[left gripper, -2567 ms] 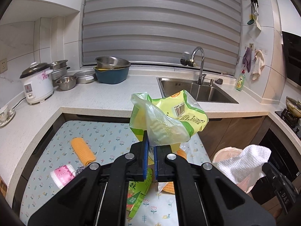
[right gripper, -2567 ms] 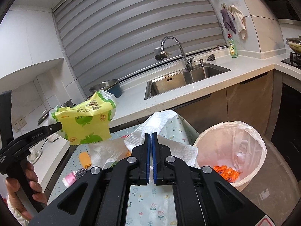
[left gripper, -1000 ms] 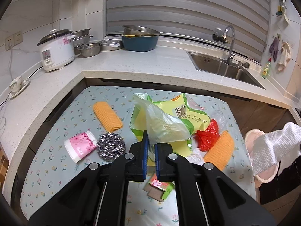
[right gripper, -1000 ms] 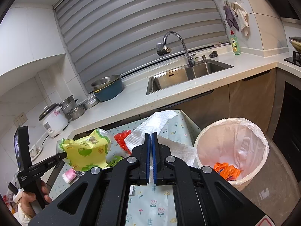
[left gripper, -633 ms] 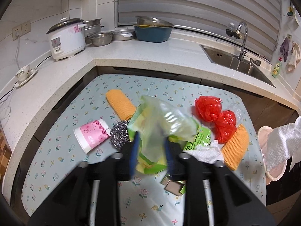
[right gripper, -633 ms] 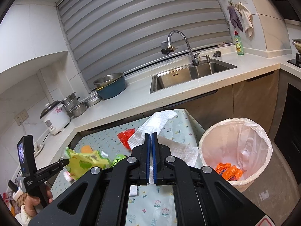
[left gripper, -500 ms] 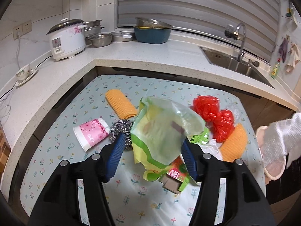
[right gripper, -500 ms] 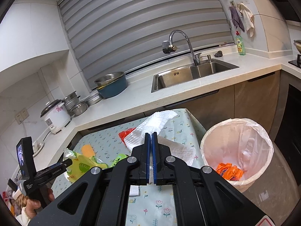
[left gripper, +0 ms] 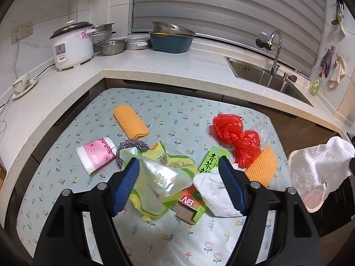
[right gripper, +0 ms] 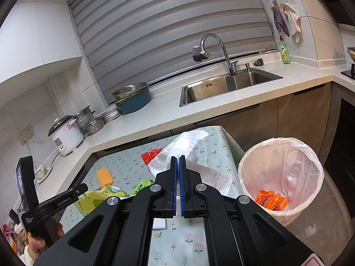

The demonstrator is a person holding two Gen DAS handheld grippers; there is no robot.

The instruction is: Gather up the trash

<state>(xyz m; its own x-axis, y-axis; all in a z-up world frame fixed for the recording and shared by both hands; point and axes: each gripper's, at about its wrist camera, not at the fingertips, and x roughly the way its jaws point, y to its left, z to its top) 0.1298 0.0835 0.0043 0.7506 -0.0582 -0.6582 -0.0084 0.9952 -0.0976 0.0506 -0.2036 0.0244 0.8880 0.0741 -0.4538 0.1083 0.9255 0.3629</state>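
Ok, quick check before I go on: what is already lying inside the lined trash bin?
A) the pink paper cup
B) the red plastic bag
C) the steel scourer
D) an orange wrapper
D: the right wrist view shows a crumpled orange wrapper at the bottom of the lined trash bin, while the red plastic bag, pink paper cup and steel scourer all lie on the table.

Rice cooker [left gripper: 72, 45] on counter beside steel bowls [left gripper: 111, 47]; blue basin [left gripper: 171, 41]; faucet [left gripper: 274, 48] over sink [right gripper: 230, 87].
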